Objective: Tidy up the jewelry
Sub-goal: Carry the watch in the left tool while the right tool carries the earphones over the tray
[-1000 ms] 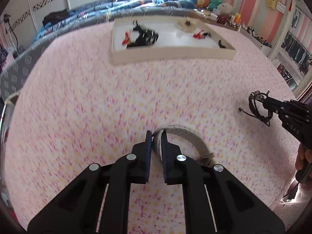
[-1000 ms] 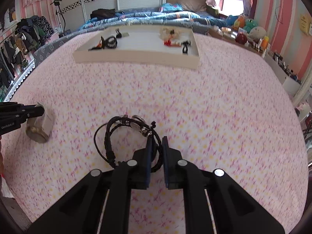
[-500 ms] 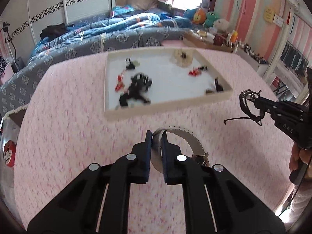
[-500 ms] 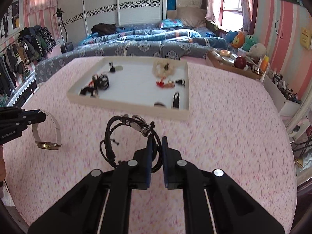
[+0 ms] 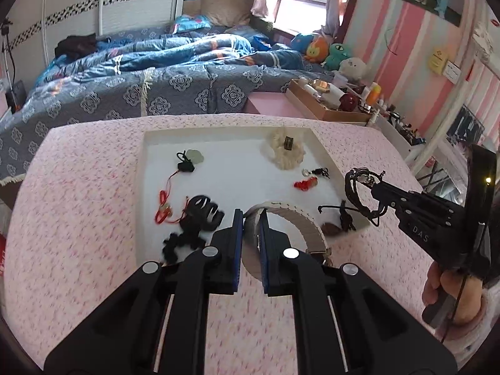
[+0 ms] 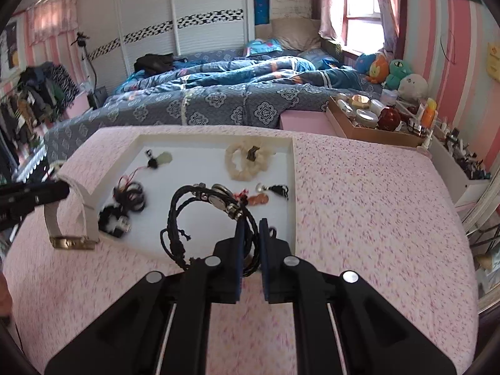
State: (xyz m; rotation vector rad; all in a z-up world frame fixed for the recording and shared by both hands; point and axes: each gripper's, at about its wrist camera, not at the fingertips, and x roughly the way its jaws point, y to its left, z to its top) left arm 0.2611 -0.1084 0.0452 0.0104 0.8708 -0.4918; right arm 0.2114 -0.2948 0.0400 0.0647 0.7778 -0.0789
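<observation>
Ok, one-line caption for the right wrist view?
Right tool holds a black braided cord bracelet above the shallow white tray on the pink floral cloth.

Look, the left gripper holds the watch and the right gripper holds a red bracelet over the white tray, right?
Almost. The left gripper does hold the watch, and the white tray is below. But the bracelet in the right gripper is black braided cord, not red; the right wrist view shows it.
</observation>
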